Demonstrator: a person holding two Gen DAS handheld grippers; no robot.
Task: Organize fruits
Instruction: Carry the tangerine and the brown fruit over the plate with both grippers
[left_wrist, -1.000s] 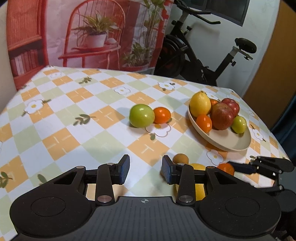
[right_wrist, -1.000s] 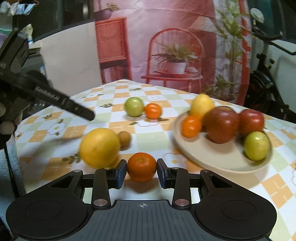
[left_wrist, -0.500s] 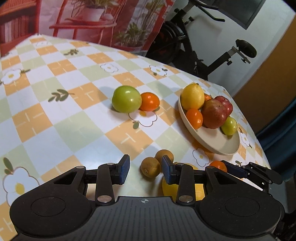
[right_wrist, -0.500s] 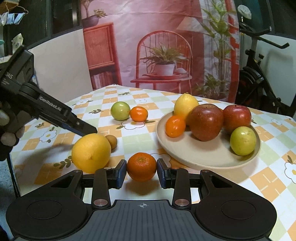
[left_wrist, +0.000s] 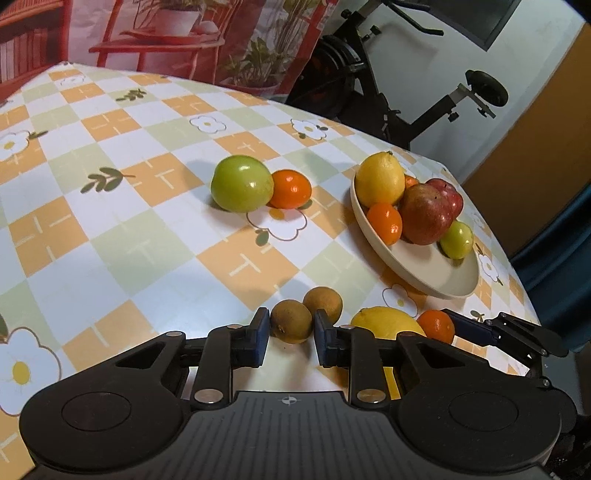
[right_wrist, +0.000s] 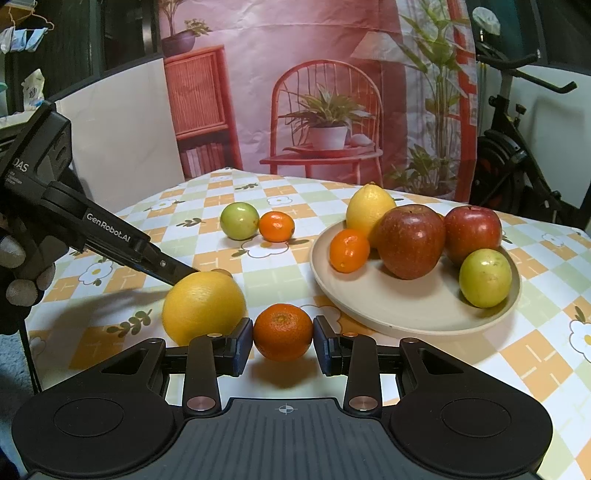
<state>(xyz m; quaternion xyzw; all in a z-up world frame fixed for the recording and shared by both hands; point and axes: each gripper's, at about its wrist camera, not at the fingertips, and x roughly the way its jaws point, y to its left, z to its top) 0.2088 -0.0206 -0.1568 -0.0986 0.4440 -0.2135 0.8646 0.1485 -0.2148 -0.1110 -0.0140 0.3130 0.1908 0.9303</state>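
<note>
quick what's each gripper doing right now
Left gripper: fingers closing around the near small brown round fruit, not yet pressing.
Right gripper: shut on the small orange mandarin.

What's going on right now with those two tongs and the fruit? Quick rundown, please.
Left tongs closing around a small brown fruit, second brown fruit right behind. Right tongs shut on a mandarin. Plate half full, path looks clear.

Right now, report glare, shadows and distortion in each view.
Left wrist view: white glare spots on the green fruit; fisheye bends the table edge; focus sharp. Right wrist view: soft shadow under the mandarin in the right gripper; left gripper's shadow falls on the cloth.
</note>
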